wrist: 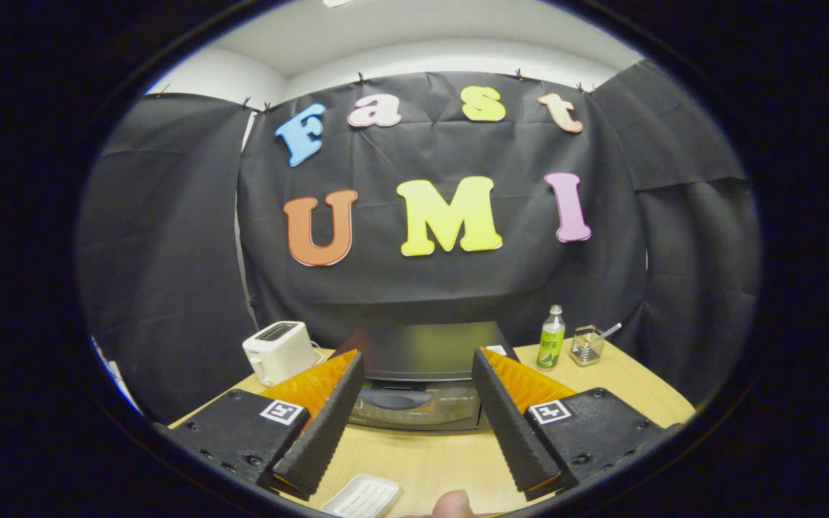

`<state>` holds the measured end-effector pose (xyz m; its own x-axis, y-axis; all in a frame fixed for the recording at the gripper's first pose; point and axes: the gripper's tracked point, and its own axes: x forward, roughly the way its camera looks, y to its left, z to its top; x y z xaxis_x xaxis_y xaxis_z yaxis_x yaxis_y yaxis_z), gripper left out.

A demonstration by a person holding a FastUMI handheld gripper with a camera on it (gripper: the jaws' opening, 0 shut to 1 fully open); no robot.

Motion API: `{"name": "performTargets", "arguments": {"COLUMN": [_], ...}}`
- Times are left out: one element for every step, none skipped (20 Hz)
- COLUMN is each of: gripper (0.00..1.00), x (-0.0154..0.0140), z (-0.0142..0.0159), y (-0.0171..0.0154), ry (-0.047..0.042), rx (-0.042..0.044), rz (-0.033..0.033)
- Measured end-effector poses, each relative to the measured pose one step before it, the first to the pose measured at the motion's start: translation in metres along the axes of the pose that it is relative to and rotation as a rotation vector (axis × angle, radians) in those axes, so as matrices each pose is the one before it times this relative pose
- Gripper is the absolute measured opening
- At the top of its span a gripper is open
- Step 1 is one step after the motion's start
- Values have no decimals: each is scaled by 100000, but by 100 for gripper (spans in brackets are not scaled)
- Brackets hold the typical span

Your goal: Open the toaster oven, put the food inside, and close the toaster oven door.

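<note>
Claw (418,374) gapes empty before toaster oven (422,374), white toaster (279,350) and bottle (551,337) flanking.

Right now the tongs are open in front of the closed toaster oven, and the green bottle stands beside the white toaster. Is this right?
Not quite. In the gripper view the green bottle stands beside the wire basket, across the toaster oven from the white toaster. The tongs are open, the oven door closed.

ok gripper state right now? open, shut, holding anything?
Gripper: open, fingers spread wide, holding nothing; the toaster oven sits just beyond them, door shut.
</note>
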<state>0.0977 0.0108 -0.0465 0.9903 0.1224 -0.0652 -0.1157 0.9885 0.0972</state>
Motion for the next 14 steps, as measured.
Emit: {"name": "performTargets", "arguments": {"gripper": [98,99,99,99,100,100,100,100,100,100,100,100,100,100], "x": [-1496,-1339,-1224,-1135,-953,-1106,-817,-937,-846,-651,-628,-626,-577,-598], "z": [459,440,384,327,-54,-231,-425,-217,77,123,-48,-111,-339,-228], "y": [364,255,-14,19,-19,133,410,200,-36,-96,-84,84,243,269], "ry": [-1212,-1165,-1532,-1976,-670,-181,185,-57,-1264,-1575,-1720,-1505,-602,-486], "rx": [-103,-336,-683,-368,-742,-299,-150,-52,44,105,79,427,523,93], "rz": [-305,-620,-1150,-1374,-1488,-623,372,-229,-694,-1070,-1282,-904,-542,-375]}}
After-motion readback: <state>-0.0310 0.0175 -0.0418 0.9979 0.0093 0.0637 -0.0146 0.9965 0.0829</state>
